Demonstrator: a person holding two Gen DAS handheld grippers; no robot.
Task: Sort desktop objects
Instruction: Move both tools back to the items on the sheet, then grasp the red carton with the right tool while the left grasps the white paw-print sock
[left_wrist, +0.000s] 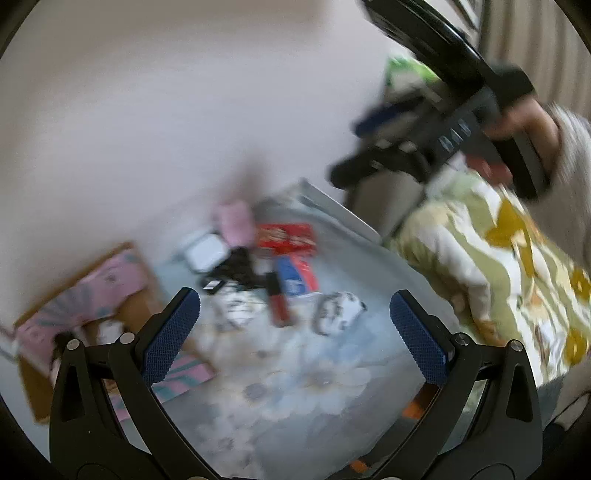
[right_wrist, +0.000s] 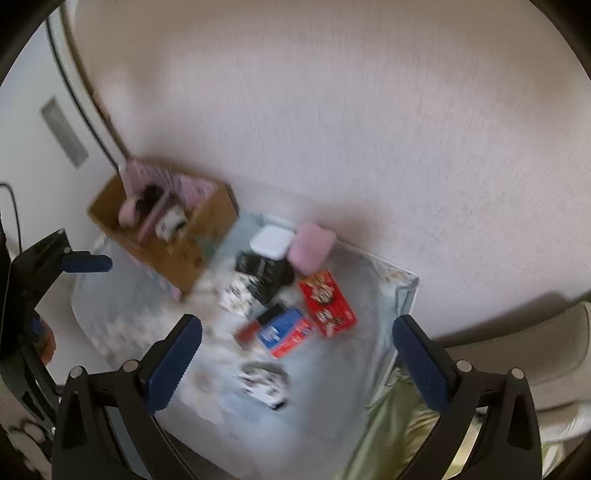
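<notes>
Hovering high, both empty: left gripper (left_wrist: 295, 332) and right gripper (right_wrist: 297, 354) spread wide above the desk clutter (right_wrist: 280, 295) (blurred), cardboard box (right_wrist: 166, 225) behind-left. Approach stage, I'd judge; next, descend onto one item.

Cardboard box (right_wrist: 173, 236): one
Red packet (right_wrist: 327, 302): one, right of the box
Blue packet (right_wrist: 284, 330): one
Pink pouch (right_wrist: 312, 249): one

I see a pale textured wall (right_wrist: 332, 110) behind the tabletop (right_wrist: 332, 398) — soft, even light. A floral quilt (left_wrist: 498, 258) lies alongside.
</notes>
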